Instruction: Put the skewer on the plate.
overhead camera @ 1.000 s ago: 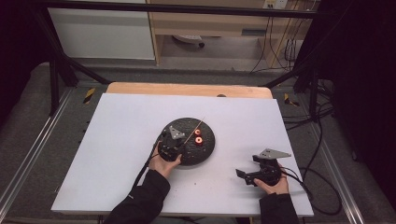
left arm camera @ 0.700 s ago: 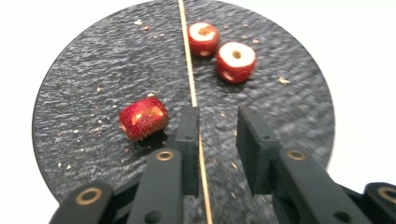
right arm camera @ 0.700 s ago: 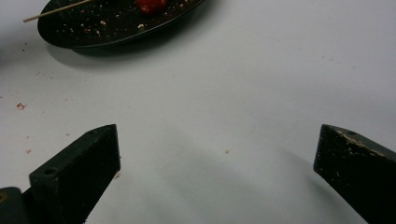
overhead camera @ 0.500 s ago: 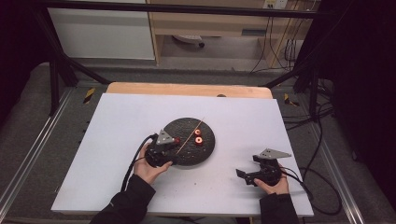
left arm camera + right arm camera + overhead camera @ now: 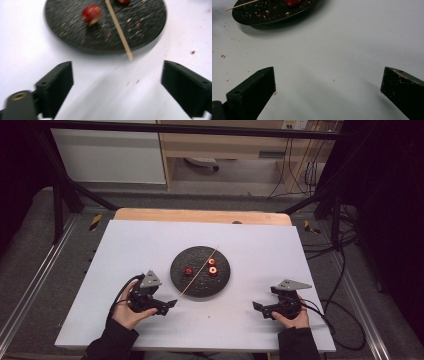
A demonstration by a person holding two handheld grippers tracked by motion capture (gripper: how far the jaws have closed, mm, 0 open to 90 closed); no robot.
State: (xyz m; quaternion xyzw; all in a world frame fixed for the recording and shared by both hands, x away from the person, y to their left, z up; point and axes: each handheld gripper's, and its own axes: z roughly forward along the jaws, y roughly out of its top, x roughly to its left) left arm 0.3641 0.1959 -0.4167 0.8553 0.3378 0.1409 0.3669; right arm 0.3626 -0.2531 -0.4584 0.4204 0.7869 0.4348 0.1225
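Hand-held gripper jaws on the left (image 5: 170,303) have just been opened wide, nothing between them; it has been drawn back from the skewer (image 5: 199,271), left across the black plate (image 5: 200,287) between two red pieces, seemingly released.

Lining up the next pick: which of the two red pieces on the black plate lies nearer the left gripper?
The red piece left of the wooden skewer on the black round plate; the other red piece lies beyond the skewer, farther from the left gripper.
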